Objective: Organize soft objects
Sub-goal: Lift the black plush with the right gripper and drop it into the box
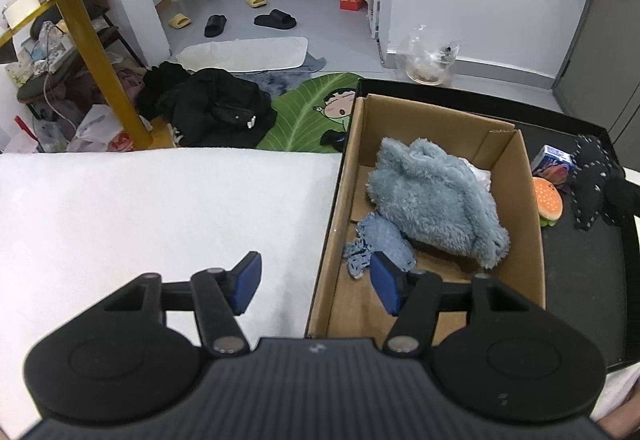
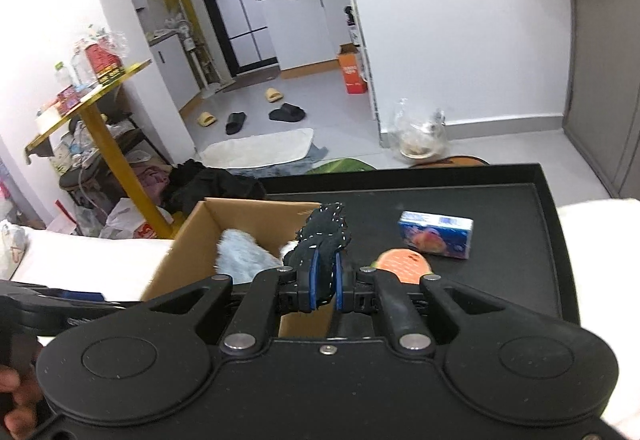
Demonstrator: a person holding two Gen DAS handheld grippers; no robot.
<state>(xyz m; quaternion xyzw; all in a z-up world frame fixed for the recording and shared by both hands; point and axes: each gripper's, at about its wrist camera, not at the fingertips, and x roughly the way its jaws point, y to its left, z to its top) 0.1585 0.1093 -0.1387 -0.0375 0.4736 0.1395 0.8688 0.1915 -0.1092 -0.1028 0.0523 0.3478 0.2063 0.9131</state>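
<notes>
Right tool (image 2: 324, 282) is clamped on the limp, light black white-stitched cloth (image 2: 325, 230); left tool (image 1: 316, 286) gapes, empty, near the open cardboard box (image 1: 496, 148).

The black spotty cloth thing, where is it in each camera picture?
Left wrist view: the black fabric piece with white stitched dots is at the far right, above the black tray, beside the burger-shaped toy.
Right wrist view: it is in the centre, pinched in the right tongs.
Shared landmark: the brown cardboard box holding the fluffy blue-grey cloth.
</notes>
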